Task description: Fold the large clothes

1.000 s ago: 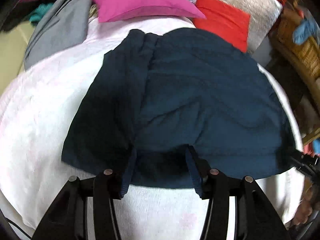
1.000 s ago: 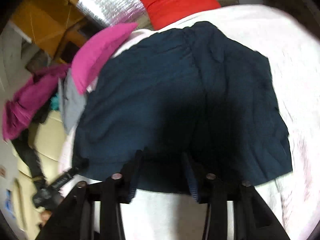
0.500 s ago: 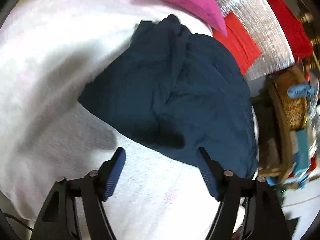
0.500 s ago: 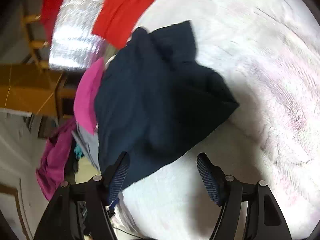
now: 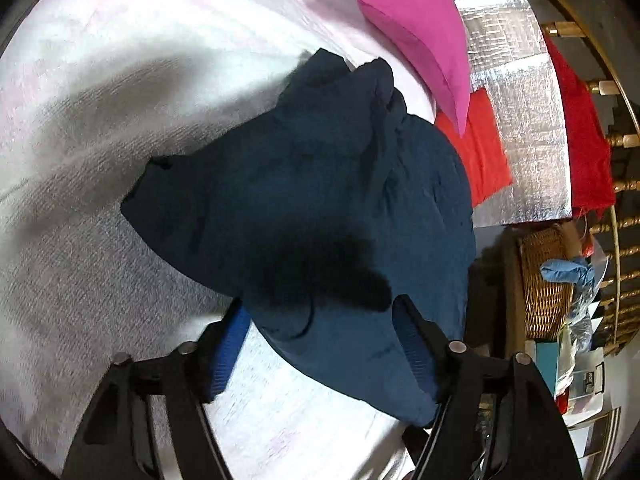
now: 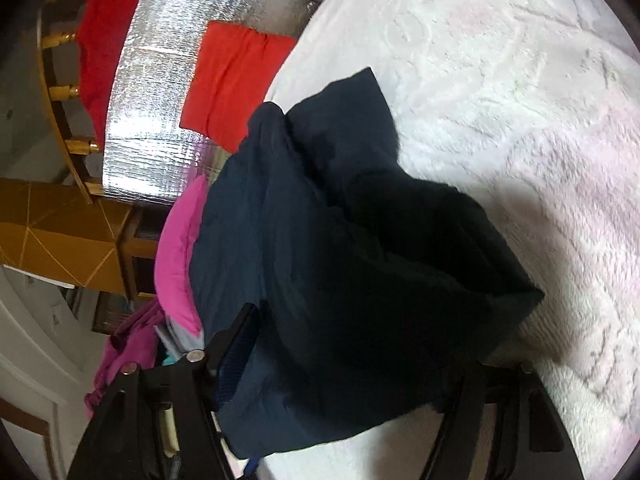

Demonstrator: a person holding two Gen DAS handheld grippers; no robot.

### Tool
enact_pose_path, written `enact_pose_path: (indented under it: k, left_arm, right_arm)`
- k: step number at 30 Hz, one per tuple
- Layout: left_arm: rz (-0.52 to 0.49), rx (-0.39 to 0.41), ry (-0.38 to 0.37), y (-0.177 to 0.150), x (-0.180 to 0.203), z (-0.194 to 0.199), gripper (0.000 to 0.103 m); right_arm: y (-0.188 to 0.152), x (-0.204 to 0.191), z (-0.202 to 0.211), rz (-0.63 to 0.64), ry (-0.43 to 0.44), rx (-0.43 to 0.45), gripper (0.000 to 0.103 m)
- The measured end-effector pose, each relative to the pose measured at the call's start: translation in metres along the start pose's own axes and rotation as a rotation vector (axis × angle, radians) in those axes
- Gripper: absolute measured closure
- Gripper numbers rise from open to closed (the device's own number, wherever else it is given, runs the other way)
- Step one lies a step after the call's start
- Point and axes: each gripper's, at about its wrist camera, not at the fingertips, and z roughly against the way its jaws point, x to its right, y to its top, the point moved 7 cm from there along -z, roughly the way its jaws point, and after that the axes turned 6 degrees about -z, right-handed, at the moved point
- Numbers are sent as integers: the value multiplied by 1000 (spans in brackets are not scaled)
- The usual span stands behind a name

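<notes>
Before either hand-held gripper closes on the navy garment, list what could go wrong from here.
1. The navy garment lies bunched on the white blanket; the closing left hand-held gripper may pinch several layers, spoiling the fold.
2. The right hand-held gripper is also closing with cloth between its jaws; one finger is hidden under the fabric, so it might catch the blanket too.
3. The garment's far edge sits close to the pink cushion; pulling could drag it along.
</notes>
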Motion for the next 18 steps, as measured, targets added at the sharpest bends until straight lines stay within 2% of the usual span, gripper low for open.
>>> enact_pose_path:
  k: [1,3,5,7,12,18]
  left_arm:
    - [-11,11,13,1,-1,0,53]
    - [-25,32,10,2,-1,3,67]
    - [-45,42,12,4,1,4,74]
    - [-71,54,21,4,2,6,81]
    - [-106,78,5,6,0,24,88]
    - [-149,81,10,0,6,37,89]
  right_arm:
    - [1,2,1,17,-18,5,53]
    - [0,-1,0,42,-21,16,59]
    - [-1,-7,4,77,-31,36,67]
    - [-2,-14,8,109,-34,56,71]
    - [-8,-23,19,153,-36,86,74]
    - [-12,-29,40,215,-47,128,76]
